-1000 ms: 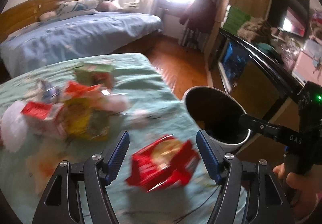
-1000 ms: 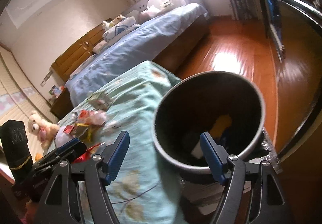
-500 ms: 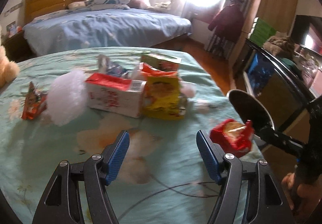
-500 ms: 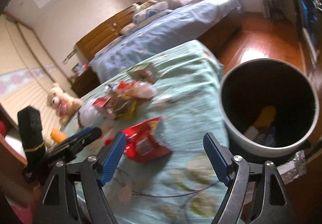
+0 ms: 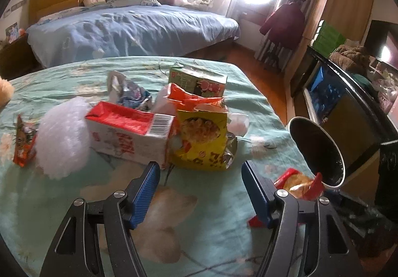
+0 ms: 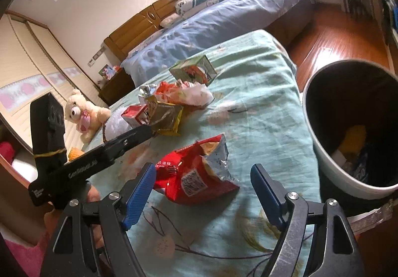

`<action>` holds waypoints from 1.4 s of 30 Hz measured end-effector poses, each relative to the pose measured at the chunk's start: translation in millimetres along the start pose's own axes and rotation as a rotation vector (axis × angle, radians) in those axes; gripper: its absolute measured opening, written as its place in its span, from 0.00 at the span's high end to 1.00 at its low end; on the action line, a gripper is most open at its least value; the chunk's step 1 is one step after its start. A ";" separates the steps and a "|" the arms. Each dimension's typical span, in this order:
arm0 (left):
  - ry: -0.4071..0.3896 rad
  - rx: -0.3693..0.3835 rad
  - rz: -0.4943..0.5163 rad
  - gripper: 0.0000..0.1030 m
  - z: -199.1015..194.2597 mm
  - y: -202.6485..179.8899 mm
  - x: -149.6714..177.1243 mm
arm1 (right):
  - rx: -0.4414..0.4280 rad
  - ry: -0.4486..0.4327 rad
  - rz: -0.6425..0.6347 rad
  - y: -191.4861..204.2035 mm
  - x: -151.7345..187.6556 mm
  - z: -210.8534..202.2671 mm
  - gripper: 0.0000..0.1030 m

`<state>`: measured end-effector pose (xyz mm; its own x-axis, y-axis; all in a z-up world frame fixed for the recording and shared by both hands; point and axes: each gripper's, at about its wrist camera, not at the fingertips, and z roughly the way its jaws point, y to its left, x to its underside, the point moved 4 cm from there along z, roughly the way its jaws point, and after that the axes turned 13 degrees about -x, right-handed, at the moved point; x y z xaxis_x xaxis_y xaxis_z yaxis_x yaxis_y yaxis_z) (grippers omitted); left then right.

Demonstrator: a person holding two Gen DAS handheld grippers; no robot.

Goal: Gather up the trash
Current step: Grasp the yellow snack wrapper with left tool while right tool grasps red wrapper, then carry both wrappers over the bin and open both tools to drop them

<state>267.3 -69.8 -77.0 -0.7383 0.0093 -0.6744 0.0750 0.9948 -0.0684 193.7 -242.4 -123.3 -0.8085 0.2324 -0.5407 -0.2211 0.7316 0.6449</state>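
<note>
A red chip bag [image 6: 196, 172] lies on the green bedspread [image 6: 261, 102] just ahead of my open right gripper [image 6: 202, 196]; it also shows in the left wrist view [image 5: 298, 182]. A pile of trash lies farther back: a red and white carton [image 5: 129, 132], a yellow snack bag [image 5: 202, 140], a green box [image 5: 196, 80], a white puff [image 5: 62, 135] and an orange wrapper [image 5: 23, 142]. My open, empty left gripper [image 5: 199, 190] hovers in front of the carton and yellow bag. The dark trash bin [image 6: 353, 122] stands beside the bed at the right, with some trash inside.
A teddy bear [image 6: 84, 112] sits at the bed's far left. A second bed with blue bedding [image 5: 129, 25] lies beyond. A wooden floor [image 6: 335, 35] and dark cabinet [image 5: 348, 102] are to the right of the bin.
Both grippers swung left, away from the bin and toward the trash pile. The red chip bag, between the left fingers a second ago, now lies before the right gripper.
</note>
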 end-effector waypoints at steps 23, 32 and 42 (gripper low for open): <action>0.015 0.039 0.036 0.87 -7.9 -14.2 6.5 | -0.009 -0.088 0.019 -5.3 -1.0 -40.0 0.72; 0.009 0.089 0.099 0.87 -14.5 -48.5 2.9 | 0.031 -0.166 0.038 -21.8 -13.0 -75.0 0.76; 0.005 0.127 0.166 0.87 -7.0 -93.1 -5.2 | 0.106 -0.245 0.088 -60.6 -21.3 -111.4 0.76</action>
<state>259.5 -161.7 -62.0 -0.7122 0.1729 -0.6804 0.2799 0.9588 -0.0493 163.6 -363.2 -90.7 -0.6628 0.4367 -0.6082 -0.0874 0.7616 0.6421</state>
